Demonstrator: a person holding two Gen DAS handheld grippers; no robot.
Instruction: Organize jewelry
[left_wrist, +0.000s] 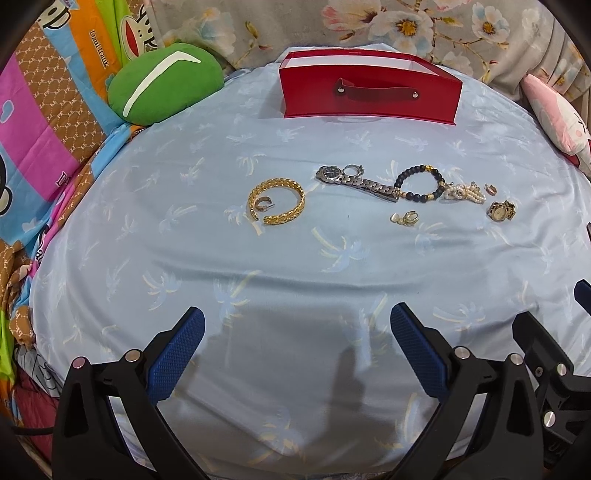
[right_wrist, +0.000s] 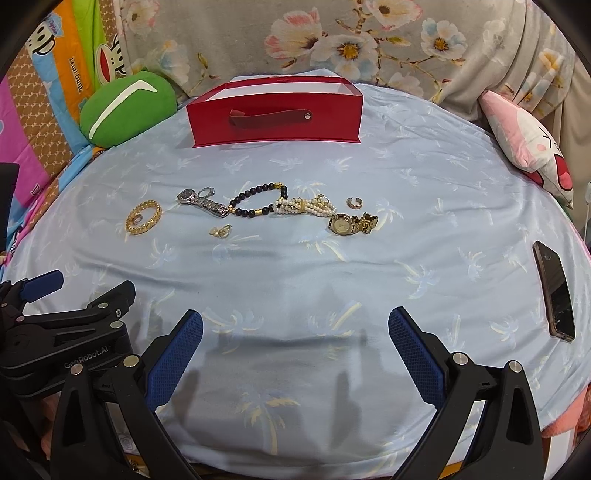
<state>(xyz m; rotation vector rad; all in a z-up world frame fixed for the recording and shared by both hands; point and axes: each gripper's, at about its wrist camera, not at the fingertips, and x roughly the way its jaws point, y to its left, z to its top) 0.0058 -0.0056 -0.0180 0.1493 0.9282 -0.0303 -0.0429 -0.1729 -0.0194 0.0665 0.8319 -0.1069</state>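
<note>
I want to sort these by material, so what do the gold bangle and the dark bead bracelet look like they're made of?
Gold bangle: looks like polished gold-toned metal, from its bright yellow glints and braided links. Dark bead bracelet: matte black round beads, maybe stone or wood, with several gold spacers.

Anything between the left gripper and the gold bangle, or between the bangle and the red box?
Nothing visible. Only bare blue sheet lies between the open left gripper and the gold bangle, and between it and the red box. A small hoop earring sits inside the bangle.
</note>
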